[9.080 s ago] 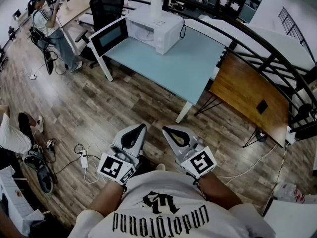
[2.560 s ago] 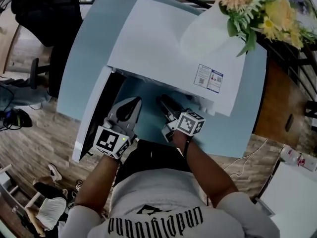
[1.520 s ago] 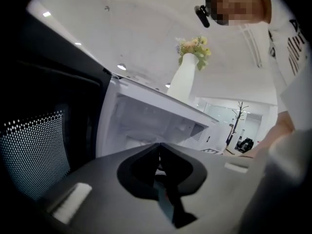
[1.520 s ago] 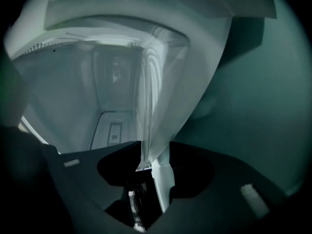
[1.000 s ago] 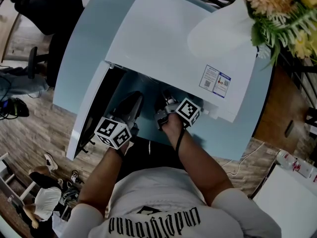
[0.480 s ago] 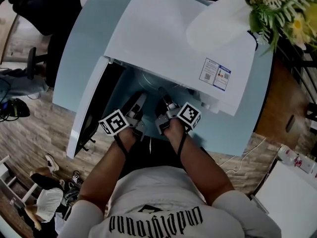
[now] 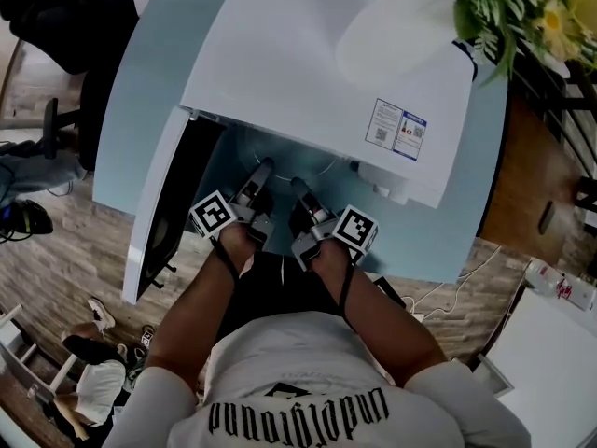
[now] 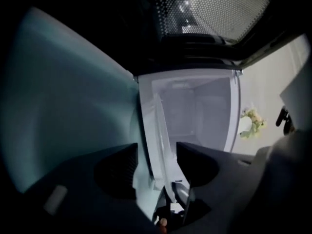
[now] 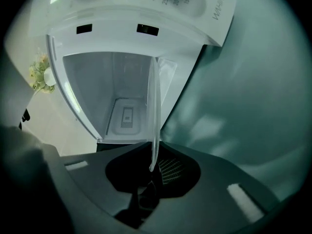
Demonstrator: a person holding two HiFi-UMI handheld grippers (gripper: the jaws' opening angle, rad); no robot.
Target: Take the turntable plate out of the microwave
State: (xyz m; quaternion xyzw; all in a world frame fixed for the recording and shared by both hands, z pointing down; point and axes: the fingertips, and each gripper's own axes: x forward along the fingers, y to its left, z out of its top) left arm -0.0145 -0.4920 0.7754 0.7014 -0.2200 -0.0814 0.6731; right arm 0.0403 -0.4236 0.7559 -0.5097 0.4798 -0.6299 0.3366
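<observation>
The glass turntable plate (image 7: 280,160) is poking halfway out of the white microwave (image 7: 308,63), whose door (image 7: 159,217) is swung open. The right gripper (image 9: 152,165) has just been closing and is pinched on the plate's rim. The left gripper (image 8: 156,155) has just been opening, jaws wide with the rim between them, not squeezing. The front panel looks like it says "WAHIN" (image 9: 220,9). The sticker (image 7: 396,129) on top is too small to read, and there's a vase (image 7: 401,35) of flowers up there too.

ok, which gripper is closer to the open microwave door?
Left. The left gripper, fingers just opened around the rim of the turntable plate, is beside the microwave door; the right gripper, fingers just closing on that rim, sits farther from it.
</observation>
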